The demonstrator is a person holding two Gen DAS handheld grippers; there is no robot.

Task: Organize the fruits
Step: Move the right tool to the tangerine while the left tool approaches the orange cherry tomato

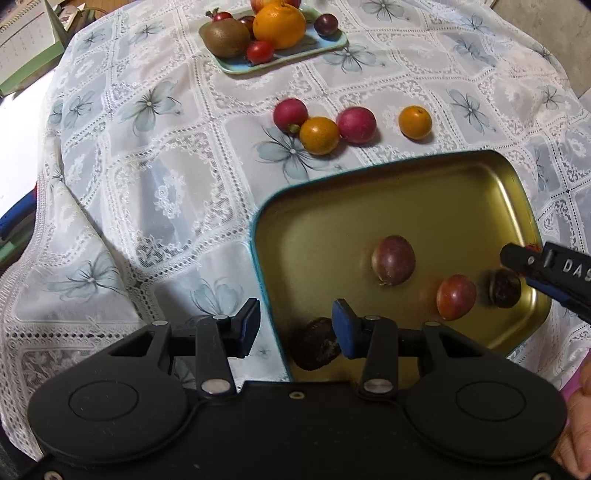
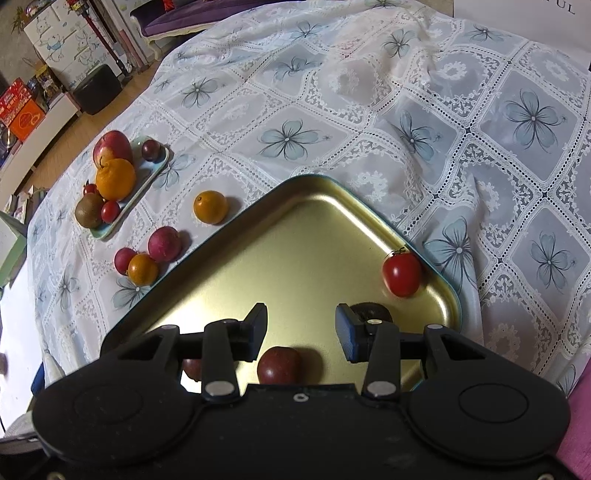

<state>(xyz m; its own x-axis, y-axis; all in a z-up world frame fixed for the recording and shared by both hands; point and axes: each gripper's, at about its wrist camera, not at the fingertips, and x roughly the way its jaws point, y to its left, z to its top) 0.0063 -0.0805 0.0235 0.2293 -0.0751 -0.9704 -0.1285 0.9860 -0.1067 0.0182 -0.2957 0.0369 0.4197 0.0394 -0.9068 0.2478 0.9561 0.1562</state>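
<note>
A gold metal tray (image 1: 369, 192) (image 2: 295, 229) holds a purple passion fruit (image 1: 393, 260) (image 2: 279, 364), a red tomato (image 1: 456, 297) (image 2: 402, 271) and two dark wrinkled fruits (image 1: 505, 288) (image 1: 314, 349). Two red radish-like fruits (image 1: 290, 114) (image 1: 356, 124) and two small oranges (image 1: 319, 135) (image 1: 415, 122) lie loose on the cloth. My left gripper (image 1: 295, 325) is open and empty over the tray's near left rim. My right gripper (image 2: 301, 328) is open and empty above the tray; one finger shows in the left wrist view (image 1: 546, 269).
A light blue plate (image 1: 317, 50) (image 2: 147, 175) at the far side carries a kiwi (image 1: 225, 37), a large orange (image 1: 279, 26), an apple (image 2: 110, 146) and small fruits. A white lace flowered tablecloth (image 1: 166, 166) covers the table. Boxes and furniture stand beyond the table's edge.
</note>
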